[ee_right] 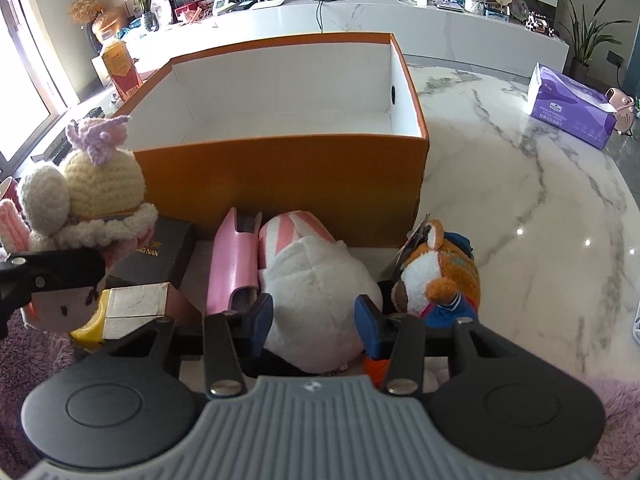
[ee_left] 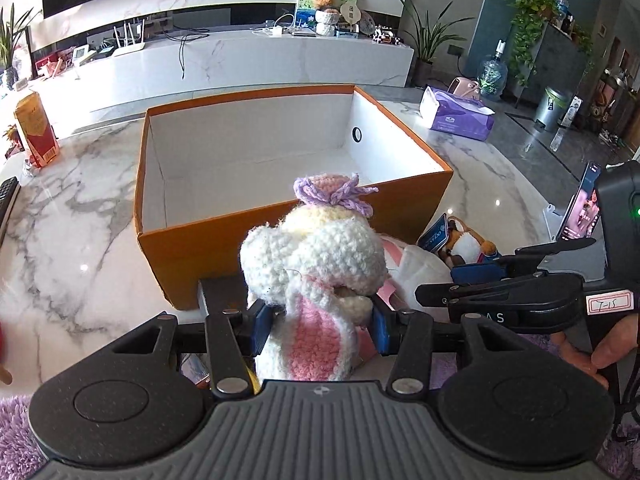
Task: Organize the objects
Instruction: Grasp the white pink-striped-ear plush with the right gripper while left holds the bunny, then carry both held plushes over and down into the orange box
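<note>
a living room with a long white tv bench (ee_left: 248, 60) stands behind a white marble table (ee_left: 80, 208). on the table is an orange box (ee_left: 224, 256) with a white inside, open at the top; nothing can be seen in it. the left tongs (ee_left: 320, 322) are closed on a crochet doll (ee_left: 316, 268), white and pink with a purple flower on its head, held up in front of the near wall of the box. the right tongs (ee_right: 314, 320) stand around a white plush (ee_right: 320, 284) with pink stripes, which lies on the table just beside the near wall; the blue pads (ee_right: 370, 326) are at both its sides, but i cannot tell if they press it. a pink case (ee_right: 232, 264) lies at the left of the plush, touching it, and an orange fox toy (ee_right: 440, 276) lies at its right. left of the case are a dark box (ee_right: 160, 256) and a silver box (ee_right: 136, 306). a purple tissue pack (ee_right: 568, 112) lies far at the right, well apart. a red carton (ee_left: 36, 130) stands at the left edge of the table.
</note>
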`<state>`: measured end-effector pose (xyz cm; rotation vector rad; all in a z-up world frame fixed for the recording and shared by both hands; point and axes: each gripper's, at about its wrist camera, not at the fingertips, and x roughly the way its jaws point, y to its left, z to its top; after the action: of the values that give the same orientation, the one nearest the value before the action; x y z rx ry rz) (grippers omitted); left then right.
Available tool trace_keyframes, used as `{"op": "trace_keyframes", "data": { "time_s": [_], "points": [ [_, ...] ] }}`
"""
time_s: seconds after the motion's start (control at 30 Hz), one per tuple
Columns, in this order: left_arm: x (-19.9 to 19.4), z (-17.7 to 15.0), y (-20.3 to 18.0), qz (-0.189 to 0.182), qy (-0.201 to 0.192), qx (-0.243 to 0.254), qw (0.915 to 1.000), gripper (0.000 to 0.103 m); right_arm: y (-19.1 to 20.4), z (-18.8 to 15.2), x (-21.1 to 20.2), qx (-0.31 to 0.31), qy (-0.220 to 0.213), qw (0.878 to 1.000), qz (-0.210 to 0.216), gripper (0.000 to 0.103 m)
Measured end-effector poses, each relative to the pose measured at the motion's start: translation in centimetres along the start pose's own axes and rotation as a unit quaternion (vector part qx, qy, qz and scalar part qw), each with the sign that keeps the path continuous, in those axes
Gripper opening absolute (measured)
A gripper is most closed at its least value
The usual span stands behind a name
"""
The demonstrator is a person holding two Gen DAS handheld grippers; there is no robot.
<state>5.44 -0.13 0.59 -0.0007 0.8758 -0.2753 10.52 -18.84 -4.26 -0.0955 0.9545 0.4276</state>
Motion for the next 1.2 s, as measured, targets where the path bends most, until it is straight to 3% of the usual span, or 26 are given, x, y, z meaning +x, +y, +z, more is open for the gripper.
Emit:
{"op": "trace_keyframes", "data": {
  "time_s": [0.13, 0.57, 0.7, 0.9, 1.2],
  "points": [
    [0.6, 0.1, 0.5, -0.001, 0.008, -0.005, 1.0000, 0.056, 0.2, 0.3, 0.8, -0.010, 0.002, 1.000, 0.001, 0.059],
    [2.0, 0.2, 1.4, -0.013, 0.025, -0.019, 0.9994, 0.056, -0.5, 1.2, 3.3, -0.023, 0.008, 1.000, 0.006, 0.077],
    [2.0, 0.2, 1.6, -0.016, 0.025, -0.022, 0.9993, 0.056, 0.2, 1.1, 3.8, -0.040, 0.011, 0.999, 0.000, 0.078],
    [1.7, 0.1, 1.6, -0.015, 0.021, -0.024, 0.9994, 0.056, 0.9, 0.8, 3.2, -0.051, 0.006, 0.999, -0.014, 0.069],
    [-0.6, 0.4, 1.2, -0.028, -0.004, -0.026, 0.9993, 0.056, 1.9, 0.6, -1.0, -0.059, -0.037, 0.997, -0.029, 0.067]
  ]
}}
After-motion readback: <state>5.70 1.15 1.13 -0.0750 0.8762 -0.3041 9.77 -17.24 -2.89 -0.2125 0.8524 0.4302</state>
